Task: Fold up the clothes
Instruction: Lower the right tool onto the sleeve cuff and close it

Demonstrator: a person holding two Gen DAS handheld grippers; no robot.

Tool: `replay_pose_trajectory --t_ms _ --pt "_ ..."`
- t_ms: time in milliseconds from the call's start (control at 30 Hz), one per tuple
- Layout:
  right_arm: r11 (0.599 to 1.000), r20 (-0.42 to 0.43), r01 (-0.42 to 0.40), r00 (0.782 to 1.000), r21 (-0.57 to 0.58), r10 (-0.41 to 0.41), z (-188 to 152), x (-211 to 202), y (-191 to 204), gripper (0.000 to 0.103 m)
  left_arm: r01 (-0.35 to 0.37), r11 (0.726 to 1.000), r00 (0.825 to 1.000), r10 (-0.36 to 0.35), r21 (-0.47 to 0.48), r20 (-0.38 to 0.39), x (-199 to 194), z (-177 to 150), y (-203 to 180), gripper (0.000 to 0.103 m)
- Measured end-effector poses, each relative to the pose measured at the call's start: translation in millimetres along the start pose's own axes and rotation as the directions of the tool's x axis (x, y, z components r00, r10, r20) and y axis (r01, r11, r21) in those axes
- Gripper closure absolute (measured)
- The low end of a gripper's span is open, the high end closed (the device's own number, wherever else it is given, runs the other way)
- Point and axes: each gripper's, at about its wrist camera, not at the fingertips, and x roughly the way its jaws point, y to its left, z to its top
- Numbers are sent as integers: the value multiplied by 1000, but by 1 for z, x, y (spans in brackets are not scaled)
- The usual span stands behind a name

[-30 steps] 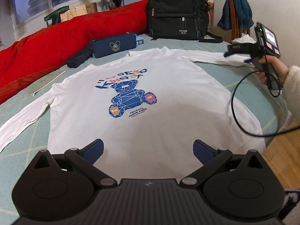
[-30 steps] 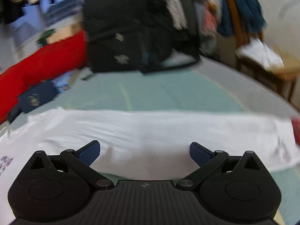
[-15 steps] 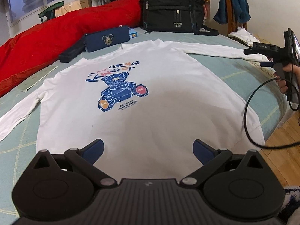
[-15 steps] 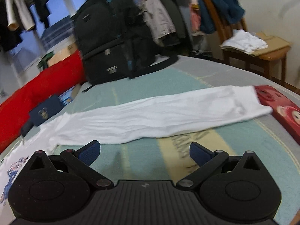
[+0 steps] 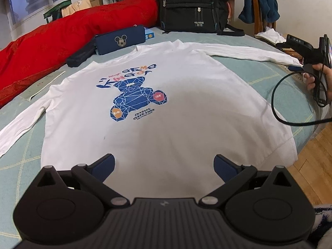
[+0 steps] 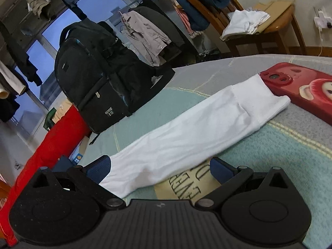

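A white long-sleeved shirt lies spread flat, front up, on a bed covered with a pale green and grey sheet. Its chest carries a blue bear print with lettering above and below it. Both sleeves stretch out to the sides, and the hem lies nearest the left gripper, at the near edge of the bed.

The left gripper hovers over the hem with its blue-padded fingers spread wide apart and nothing between them.

The right gripper is at the right sleeve, also with its fingers spread wide. In the right wrist view the sleeve runs across the gap between them, but whether the fingers touch the cloth cannot be told. In the left wrist view the same gripper appears at the right edge, held by a hand close to the sleeve's cuff, with a black cable looping down from it over the bed's edge.

The cuff touches a red phone with a cartoon face on its case, lying on the bed. At the far side of the bed a black backpack stands upright. Beside it a red quilt is heaped along the far left edge, and a dark blue pouch with a mouse emblem lies just beyond the shirt's collar. A wooden chair past the bed holds a white garment, and a teal one hangs over its back.
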Motion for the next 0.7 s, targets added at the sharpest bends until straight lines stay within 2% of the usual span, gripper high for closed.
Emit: replay_pose_trajectory --t_ms 233,467,700 --pt "999 8 21 1000 -45 -21 10 23 2 0 3 1000 1000 -3 -2 -4 0 0 1 2" --pt "985 32 91 996 -150 -87 3 33 14 0 2 1000 1000 -2 -10 -6 1 1 3 2" --pt "985 37 100 995 -137 -96 2 31 14 0 5 1000 1000 -5 -11 -7 2 1 2 2"
